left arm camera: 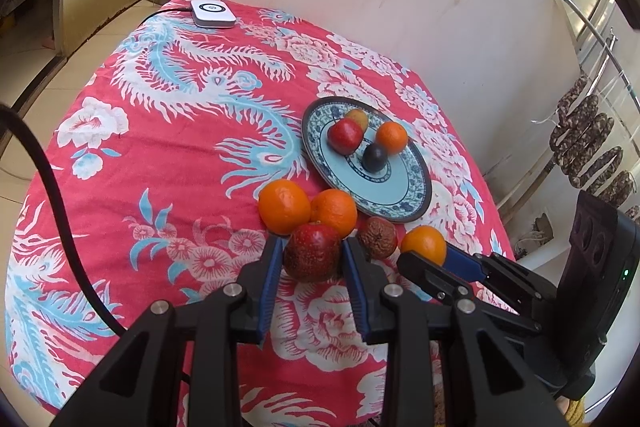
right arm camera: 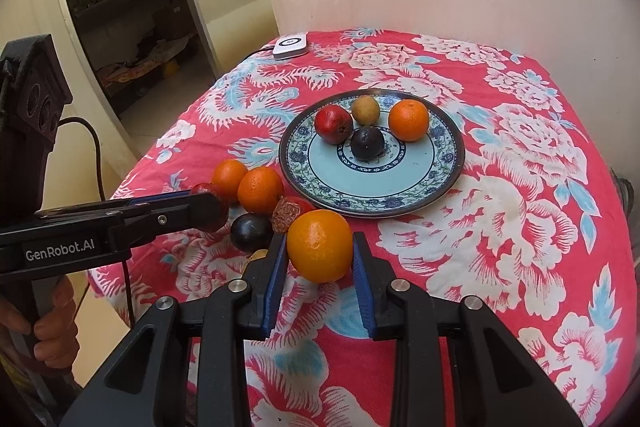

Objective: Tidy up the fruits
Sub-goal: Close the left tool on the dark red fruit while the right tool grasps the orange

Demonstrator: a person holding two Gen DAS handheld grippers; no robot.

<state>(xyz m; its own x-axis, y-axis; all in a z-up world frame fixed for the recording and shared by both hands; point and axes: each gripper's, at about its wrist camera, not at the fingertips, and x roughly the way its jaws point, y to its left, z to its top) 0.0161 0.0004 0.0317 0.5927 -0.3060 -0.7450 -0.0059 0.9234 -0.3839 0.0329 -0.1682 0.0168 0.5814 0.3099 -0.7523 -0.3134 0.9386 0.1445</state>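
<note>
My left gripper [left arm camera: 312, 246] is shut on a dark red apple [left arm camera: 312, 261] close over the red flowered cloth; the right wrist view shows this gripper [right arm camera: 202, 207] from the side. An orange [right arm camera: 320, 245] sits pressed between the pads of my right gripper [right arm camera: 319, 242], which shows at the right of the left wrist view [left arm camera: 436, 257]. Just beyond lies the blue-patterned plate [right arm camera: 360, 183] [left arm camera: 400, 203] with a red apple [right arm camera: 333, 125], a yellowish fruit [right arm camera: 365, 110], an orange [right arm camera: 408, 119] and a dark plum [right arm camera: 367, 143]. Loose beside the plate are two oranges [left arm camera: 284, 207] [left arm camera: 334, 211], a wrinkled brown fruit [left arm camera: 376, 237] and a dark plum [right arm camera: 250, 231].
A white device [left arm camera: 212, 13] with a cable lies at the table's far corner by the wall. The table edge drops to the floor on the left. Dried sausages [left arm camera: 592, 147] hang to the right. A person's hand [right arm camera: 52, 323] grips the left handle.
</note>
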